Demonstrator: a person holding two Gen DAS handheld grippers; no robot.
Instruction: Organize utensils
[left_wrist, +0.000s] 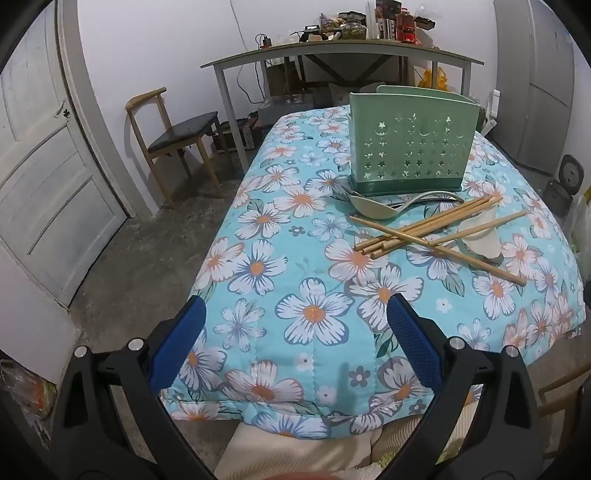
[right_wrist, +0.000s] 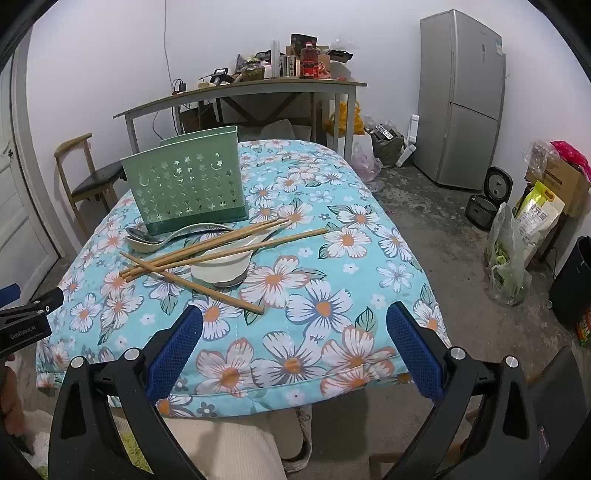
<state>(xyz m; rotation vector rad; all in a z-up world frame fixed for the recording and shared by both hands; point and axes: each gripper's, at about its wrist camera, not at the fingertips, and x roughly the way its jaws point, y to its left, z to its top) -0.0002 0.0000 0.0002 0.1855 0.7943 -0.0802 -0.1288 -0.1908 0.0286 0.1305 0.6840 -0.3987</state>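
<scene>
A green perforated utensil holder (left_wrist: 412, 147) (right_wrist: 188, 184) stands upright on the floral table cover. In front of it lie several wooden chopsticks (left_wrist: 424, 230) (right_wrist: 207, 251) in a crossed pile, over a large white spoon (left_wrist: 480, 236) (right_wrist: 225, 271). A pale spoon (left_wrist: 373, 208) (right_wrist: 147, 243) and a metal spoon (right_wrist: 135, 232) lie by the holder's base. My left gripper (left_wrist: 295, 332) is open and empty, above the table's near edge. My right gripper (right_wrist: 293, 339) is open and empty, near the pile's front.
The floral quilted cover (left_wrist: 288, 288) (right_wrist: 332, 258) spans the small table. A wooden chair (left_wrist: 173, 140) stands left, a cluttered grey table (right_wrist: 240, 92) behind, a fridge (right_wrist: 461, 99) and bags (right_wrist: 506, 254) right. The left gripper's tip (right_wrist: 29, 306) shows at the right wrist view's left edge.
</scene>
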